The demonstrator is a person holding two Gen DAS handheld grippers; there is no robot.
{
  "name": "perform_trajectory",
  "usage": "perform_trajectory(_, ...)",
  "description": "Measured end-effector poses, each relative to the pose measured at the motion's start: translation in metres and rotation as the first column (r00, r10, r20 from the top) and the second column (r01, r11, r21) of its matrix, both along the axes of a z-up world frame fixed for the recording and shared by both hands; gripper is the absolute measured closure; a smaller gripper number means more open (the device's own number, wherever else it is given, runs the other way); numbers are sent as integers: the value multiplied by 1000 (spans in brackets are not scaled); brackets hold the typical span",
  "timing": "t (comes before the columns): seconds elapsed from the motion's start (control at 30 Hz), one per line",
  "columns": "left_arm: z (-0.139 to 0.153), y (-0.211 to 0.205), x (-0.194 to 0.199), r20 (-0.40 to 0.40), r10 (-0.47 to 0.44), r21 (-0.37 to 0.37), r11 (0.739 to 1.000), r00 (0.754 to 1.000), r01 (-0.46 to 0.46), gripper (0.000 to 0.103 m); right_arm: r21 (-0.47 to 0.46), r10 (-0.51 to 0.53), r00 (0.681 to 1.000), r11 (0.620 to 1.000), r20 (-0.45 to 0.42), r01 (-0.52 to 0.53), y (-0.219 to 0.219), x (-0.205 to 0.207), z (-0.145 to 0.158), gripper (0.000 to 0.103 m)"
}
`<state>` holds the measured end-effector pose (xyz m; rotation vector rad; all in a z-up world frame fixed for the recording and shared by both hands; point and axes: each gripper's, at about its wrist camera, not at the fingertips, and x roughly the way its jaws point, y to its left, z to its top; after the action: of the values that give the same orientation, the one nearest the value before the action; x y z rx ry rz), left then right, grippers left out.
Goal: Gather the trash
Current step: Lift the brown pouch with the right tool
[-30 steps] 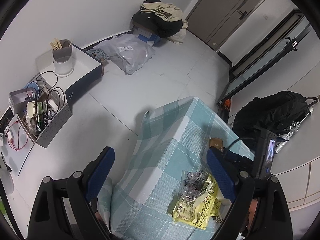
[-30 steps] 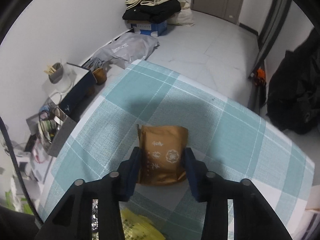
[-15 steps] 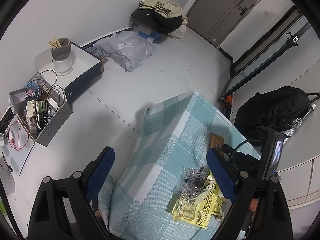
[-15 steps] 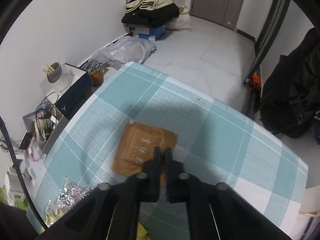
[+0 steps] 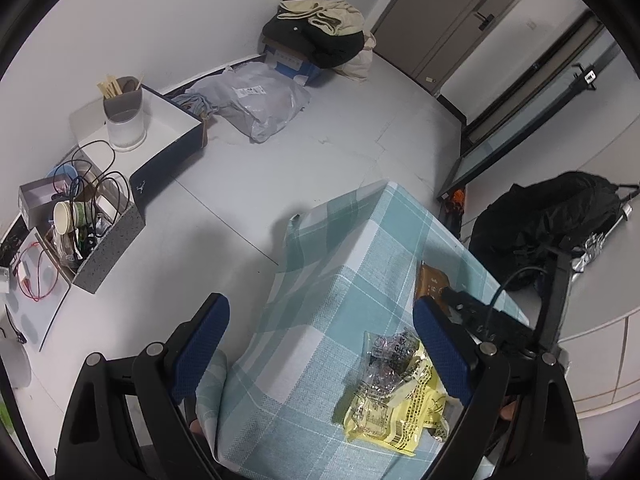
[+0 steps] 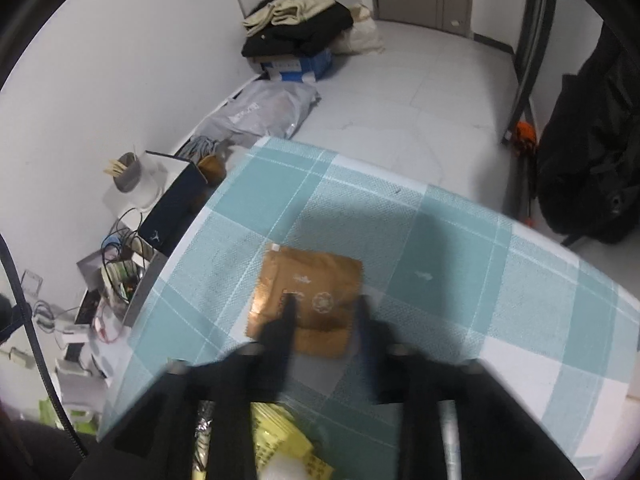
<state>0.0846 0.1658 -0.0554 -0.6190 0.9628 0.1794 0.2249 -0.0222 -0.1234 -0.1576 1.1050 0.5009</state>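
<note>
A brown flat packet [image 6: 308, 300] lies on the teal checked tablecloth [image 6: 420, 232]; it also shows in the left wrist view [image 5: 430, 286]. My right gripper [image 6: 325, 312] is open, motion-blurred, its fingers either side of the packet's near part. A yellow wrapper [image 5: 400, 408] with a crumpled clear wrapper [image 5: 384, 364] on it lies at the table's near end; the yellow wrapper shows below my right gripper [image 6: 280, 436]. My left gripper [image 5: 320, 344] is open and empty, held above the table's near-left edge.
On the floor left of the table stand a grey organiser box with cups and cables [image 5: 96, 240], a dark box with a cup [image 5: 160, 152], a grey parcel bag [image 5: 256, 104] and piled clothes [image 5: 320, 36]. A black backpack [image 5: 560, 216] sits to the right.
My right gripper was shut half a second ago and has opened; the brown packet lies flat on the cloth between its fingers. The left gripper has barely moved.
</note>
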Motion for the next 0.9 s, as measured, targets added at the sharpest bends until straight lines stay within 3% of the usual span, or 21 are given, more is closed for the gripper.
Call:
perform_trajectory(0.07, 0, 2, 1, 2, 10, -7, 1000, 1000, -10, 12, -47, 9, 1000, 999, 13, -8, 13, -1, -3, 49)
perform_trajectory(0.1, 0, 3, 1, 4, 14, -8, 1000, 1000, -14, 12, -66, 12, 1000, 998, 16, -10, 17, -2, -4, 35)
perform_trajectory(0.13, 0, 3, 1, 4, 17, -10, 1000, 1000, -17, 12, -91, 13, 1000, 996, 19, -11, 22, -3, -7, 31)
perform_trajectory(0.2, 0, 3, 2, 3, 13, -15, 1000, 1000, -13, 12, -169, 11, 1000, 986, 14, -8, 30, -2, -17, 30)
perform_trajectory(0.3, -1, 4, 1, 4, 12, -20, 1000, 1000, -11, 12, -165, 4, 999, 986, 38, 2, 30, -2, -17, 31)
perform_trajectory(0.37, -1, 6, 1, 5, 14, -28, 1000, 1000, -13, 12, -168, 8, 999, 986, 41, -1, 30, -2, -14, 38)
perform_trajectory(0.4, 0, 7, 0, 6, 15, -33, 999, 1000, -15, 12, -170, 25, 999, 985, 48, -17, 31, -2, -12, 49)
perform_trajectory(0.5, -1, 8, 0, 5, 18, -43, 999, 1000, -17, 12, -166, 31, 998, 986, 49, -23, 29, -4, -11, 56)
perform_trajectory(0.53, -2, 9, 0, 4, 18, -45, 999, 1000, -17, 12, -165, 28, 998, 986, 54, -19, 27, -4, -11, 69)
perform_trajectory(0.6, -1, 9, 0, 6, 17, -50, 999, 1000, -17, 12, -140, 16, 999, 990, 49, -9, 25, -3, -12, 81)
perform_trajectory(0.73, 0, 8, 0, 12, 13, -44, 999, 1000, -13, 12, -146, 37, 997, 989, 66, -27, 26, -7, -12, 95)
perform_trajectory(0.9, 0, 4, 1, 8, -3, -17, 1000, 1000, 3, 12, -99, 34, 995, 995, 97, -25, 18, -15, -2, 98)
